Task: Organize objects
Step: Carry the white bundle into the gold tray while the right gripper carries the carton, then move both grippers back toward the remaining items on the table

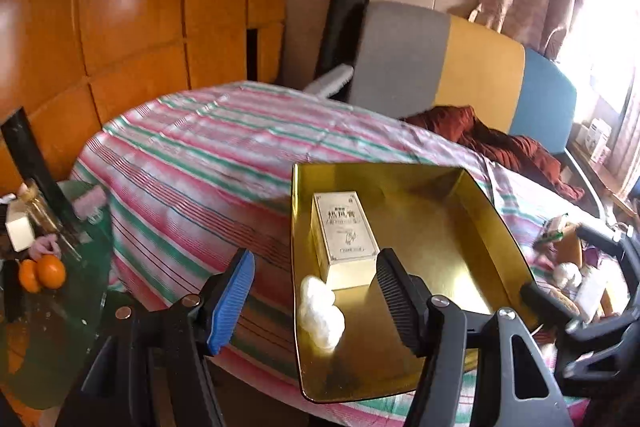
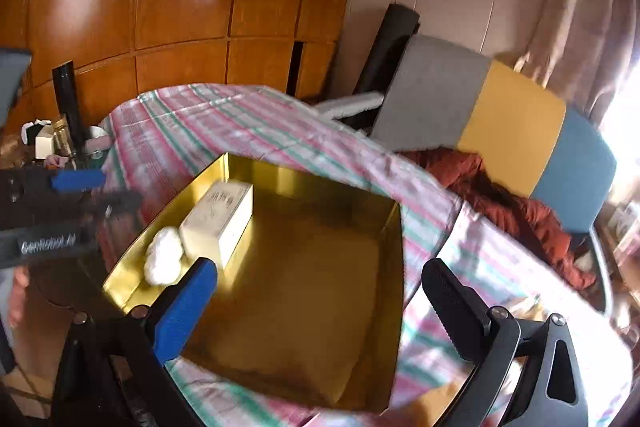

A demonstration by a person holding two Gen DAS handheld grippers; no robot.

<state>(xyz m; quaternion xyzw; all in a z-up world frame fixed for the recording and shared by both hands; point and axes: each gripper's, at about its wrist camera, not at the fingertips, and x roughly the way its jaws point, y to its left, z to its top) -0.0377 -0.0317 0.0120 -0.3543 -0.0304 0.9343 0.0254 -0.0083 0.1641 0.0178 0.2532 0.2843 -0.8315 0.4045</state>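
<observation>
Through my left wrist view I see the left gripper with fingers apart over a gold tray holding a cream box and cotton balls on the striped bed, and through the right, my right gripper gapes above it too.

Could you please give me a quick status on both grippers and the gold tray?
Left gripper open, empty. Right gripper open, empty. Gold tray on striped bedspread holds cream box and cotton wad. Nothing blocking it.
</observation>
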